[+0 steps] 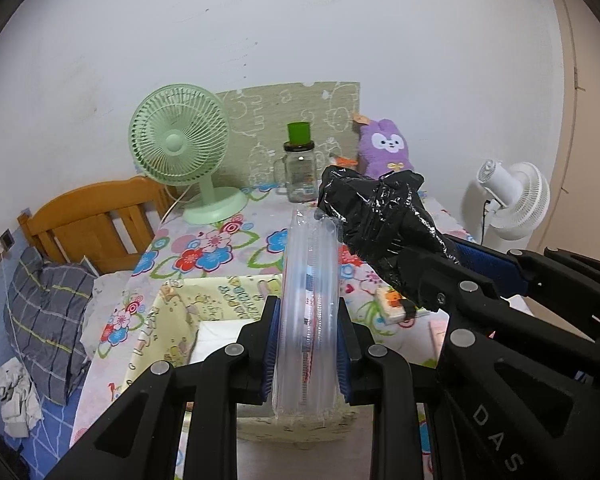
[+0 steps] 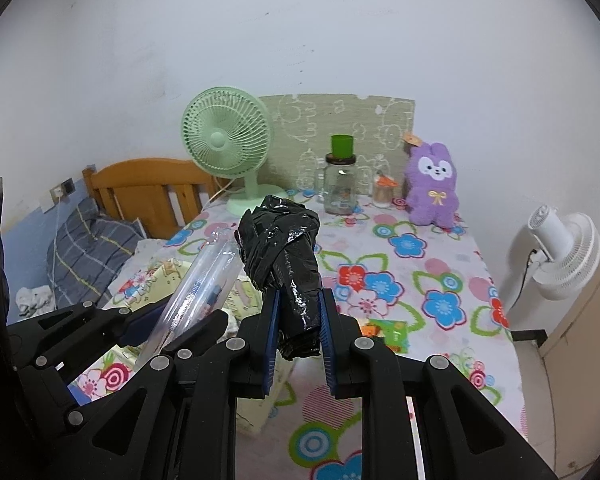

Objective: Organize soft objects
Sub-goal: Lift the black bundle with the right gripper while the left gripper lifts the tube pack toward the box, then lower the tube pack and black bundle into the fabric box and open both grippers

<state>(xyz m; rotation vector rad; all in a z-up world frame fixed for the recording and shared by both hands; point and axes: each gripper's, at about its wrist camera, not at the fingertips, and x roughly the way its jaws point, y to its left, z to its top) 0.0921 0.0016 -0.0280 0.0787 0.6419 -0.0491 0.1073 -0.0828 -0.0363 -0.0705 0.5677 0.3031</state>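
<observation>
My left gripper (image 1: 308, 312) is shut on a clear inflated plastic pack (image 1: 310, 276), which stands upright between the blue pads. Below it sits a yellow printed fabric box (image 1: 180, 312) on the floral tablecloth (image 1: 220, 248). My right gripper (image 2: 299, 304) is shut on a crumpled black plastic bundle (image 2: 284, 240), held above the table. In the left wrist view the black bundle (image 1: 376, 216) and the right gripper (image 1: 440, 268) are close to the right of the clear pack. The right wrist view shows the left gripper (image 2: 176, 320) and the clear pack (image 2: 208, 276) at lower left.
A purple plush rabbit (image 2: 432, 184), a glass jar with a green lid (image 2: 342, 176) and a green desk fan (image 2: 228, 140) stand at the table's far edge by the wall. A white fan (image 2: 560, 252) stands off the right edge. A wooden headboard (image 2: 148, 188) and a checked pillow (image 2: 84, 248) lie to the left.
</observation>
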